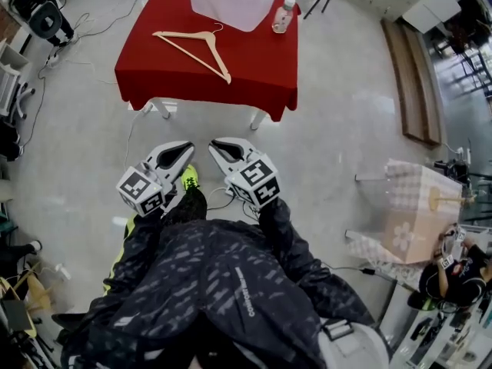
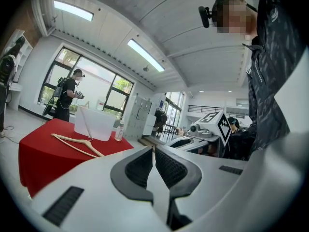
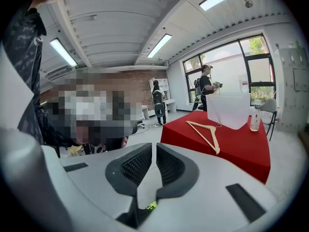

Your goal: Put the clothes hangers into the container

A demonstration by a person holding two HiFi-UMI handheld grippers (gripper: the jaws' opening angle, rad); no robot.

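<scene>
Our dark patterned jacket [image 1: 223, 283] fills the bottom of the head view, with both sleeves reaching forward. Well ahead, at 12 o'clock, stands the table [image 1: 261, 75] under a red cloth. The pale, see-through container [image 1: 231, 2] sits at the table's 12 o'clock edge with its top open. Closer to us, well short of the table, we hold the left gripper [image 1: 184, 149] and the right gripper [image 1: 218, 147] side by side over the floor. Each has its jaws pressed together with nothing between them, so they must part before any pick. The one hanger [image 1: 207, 38] we can see lies flat on the cloth at about 10 o'clock from the table's middle. It is near the container but not touching it, and its hook points toward the container. A small clear bottle [image 1: 283, 15] stands at 1 o'clock, just beside the container's right wall. We judge the hanger to be wood: light, stiff and probably smooth, so a pinch far out on an arm could let it swing or slip. The neck below the hook, or the shoulder close to it, looks like the best hold, since the weight balances there. The soft cloth should give enough for a jaw to slide under. Because the hanger is long, we would probably tip it to clear the rim.
</scene>
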